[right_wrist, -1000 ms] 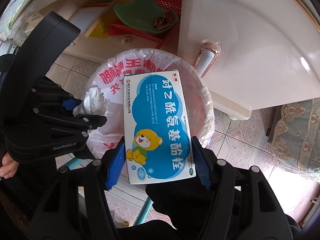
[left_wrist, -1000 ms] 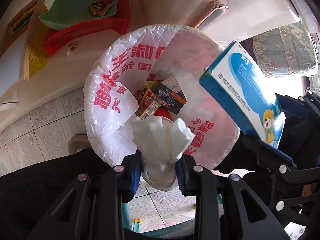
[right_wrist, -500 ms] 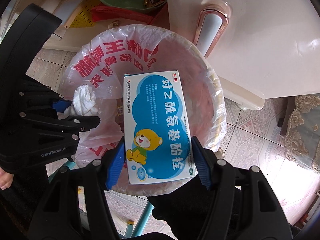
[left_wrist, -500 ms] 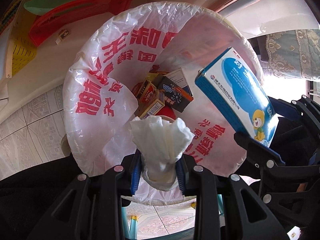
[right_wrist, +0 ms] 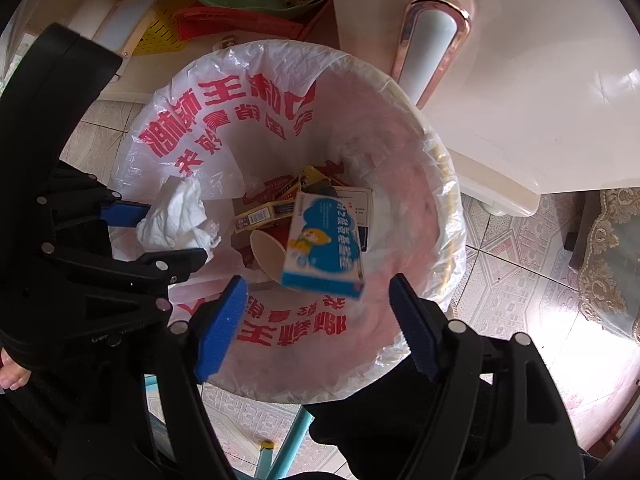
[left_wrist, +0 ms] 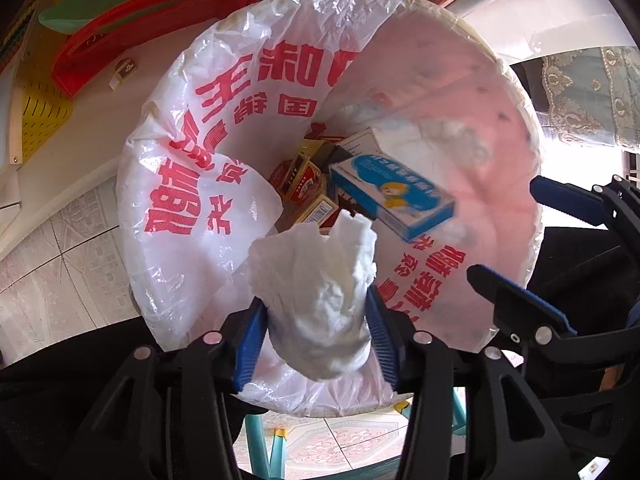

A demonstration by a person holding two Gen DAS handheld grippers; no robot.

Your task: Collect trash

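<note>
Two tongs hang over the lined bin (left_wrist: 500, 92). Right tongs (right_wrist: 316, 322) are opening, empty; the blue box (right_wrist: 320, 248) drops inside. Left tongs (left_wrist: 316, 332) are opening around the tissue wad (left_wrist: 320, 292): spread wide, hold above the centre, not the rim.

Left gripper (left_wrist: 316, 332) and right gripper (right_wrist: 318, 328): black angular plastic frames, silver round screw heads, ribbed blue finger pads (right_wrist: 222, 328); partial pale lettering on left gripper's housing.
</note>
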